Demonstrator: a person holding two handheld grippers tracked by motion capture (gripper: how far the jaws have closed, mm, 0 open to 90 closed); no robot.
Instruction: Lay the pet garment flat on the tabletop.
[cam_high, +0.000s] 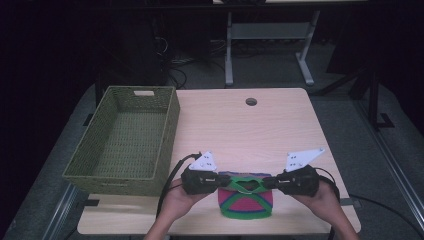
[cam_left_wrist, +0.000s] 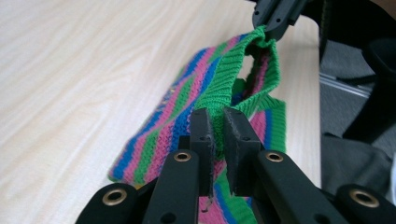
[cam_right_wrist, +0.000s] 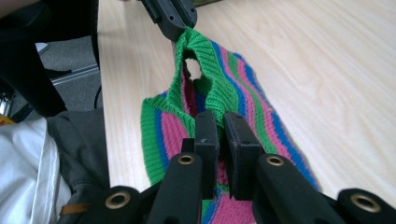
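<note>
Knitted striped cloth (cam_high: 246, 202) is stretching between left gripper (cam_high: 222, 182) at nine o'clock and right gripper (cam_high: 267, 183) at three o'clock, both clamped on its green rim, its body hanging toward six o'clock on the surface (cam_high: 250, 130).

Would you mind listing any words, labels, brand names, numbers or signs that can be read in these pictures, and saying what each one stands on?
None can be read.
The grey plates on the left gripper and right gripper carry small dark dots, not lettering.
The striped knitted cloth, woven basket and table show no print.
</note>
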